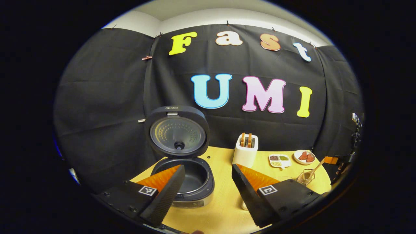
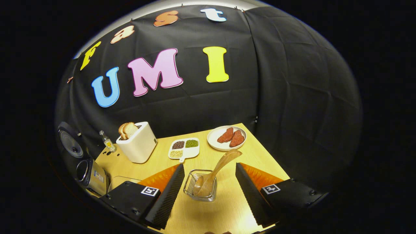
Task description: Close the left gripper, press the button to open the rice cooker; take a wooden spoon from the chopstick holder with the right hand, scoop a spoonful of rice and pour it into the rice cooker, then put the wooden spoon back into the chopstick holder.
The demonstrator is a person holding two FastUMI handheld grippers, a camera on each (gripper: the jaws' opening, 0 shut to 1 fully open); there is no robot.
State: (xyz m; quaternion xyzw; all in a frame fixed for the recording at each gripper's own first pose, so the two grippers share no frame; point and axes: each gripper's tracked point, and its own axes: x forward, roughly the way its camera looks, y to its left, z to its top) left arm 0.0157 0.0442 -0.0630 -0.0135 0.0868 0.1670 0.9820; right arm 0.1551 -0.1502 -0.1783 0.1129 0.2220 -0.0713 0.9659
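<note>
The rice cooker [image 1: 182, 169] already stands lid-up, so the button press looks done — both grippers' fingers are spread and empty, the right gripper [image 2: 208, 191] flanking the chopstick holder [image 2: 201, 188], wooden spoon [image 2: 214, 174] inside — scooping remains.

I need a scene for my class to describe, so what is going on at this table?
A person works two handheld grippers over a wooden table. The rice cooker already stands with its lid up, and the left gripper hangs open just in front of it. The right gripper is open on either side of the chopstick holder, not touching the wooden spoon that leans in it. No rice has been scooped yet.
</note>
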